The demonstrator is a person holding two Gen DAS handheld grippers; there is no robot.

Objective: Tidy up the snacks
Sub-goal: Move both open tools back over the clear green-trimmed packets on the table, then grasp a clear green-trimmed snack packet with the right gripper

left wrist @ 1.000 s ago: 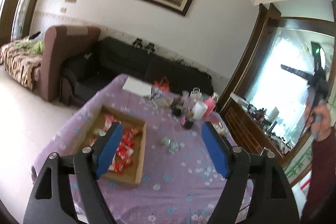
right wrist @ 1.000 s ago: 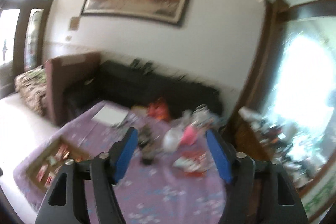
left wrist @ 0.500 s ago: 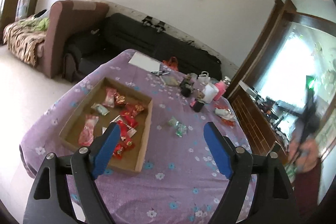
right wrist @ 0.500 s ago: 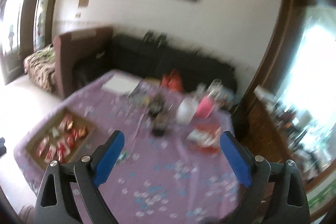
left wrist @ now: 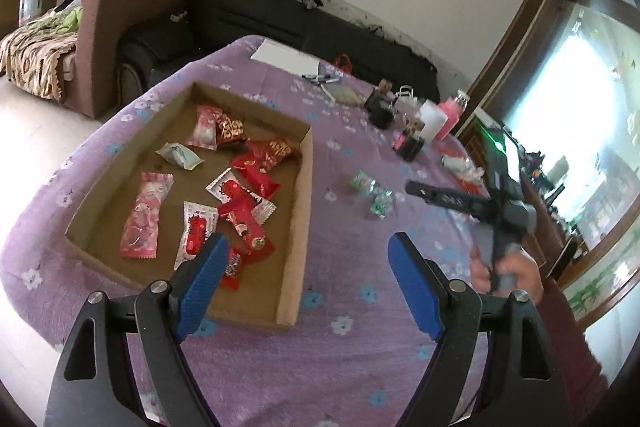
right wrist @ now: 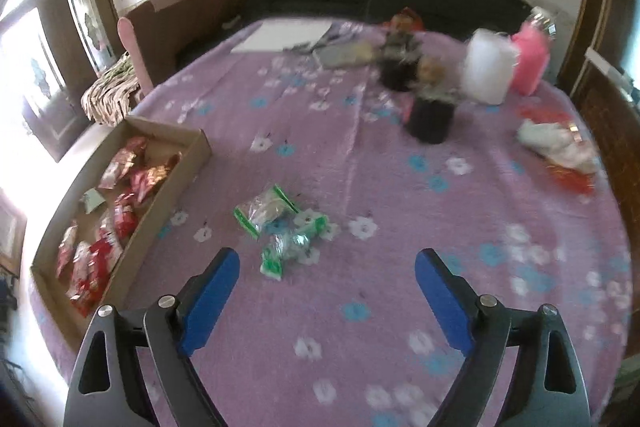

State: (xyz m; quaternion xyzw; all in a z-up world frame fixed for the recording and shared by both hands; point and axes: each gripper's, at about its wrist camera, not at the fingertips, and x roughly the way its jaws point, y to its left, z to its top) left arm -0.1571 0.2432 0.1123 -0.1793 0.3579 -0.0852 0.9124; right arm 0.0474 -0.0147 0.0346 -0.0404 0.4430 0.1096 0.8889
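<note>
A shallow cardboard tray (left wrist: 304,179) on the purple flowered tablecloth holds several red, pink and white snack packets (left wrist: 248,187). It also shows at the left of the right wrist view (right wrist: 168,183). A small pile of green and white snack packets (right wrist: 280,227) lies loose on the cloth right of the tray, also in the left wrist view (left wrist: 374,193). My left gripper (left wrist: 308,279) is open and empty above the tray's near right corner. My right gripper (right wrist: 328,291) is open and empty, just short of the green packets. In the left wrist view it shows from the side, hand-held (left wrist: 492,203).
At the table's far side stand two dark pots (right wrist: 430,115), a white container (right wrist: 486,71), a pink bottle (right wrist: 530,61), white paper (right wrist: 288,35) and a red and white bag (right wrist: 560,151). Sofas stand beyond the table. A wooden cabinet is at the right.
Both grippers have tilted down and moved closer to the table. The right gripper has come in over the cloth near the green packets. Both stay open.
</note>
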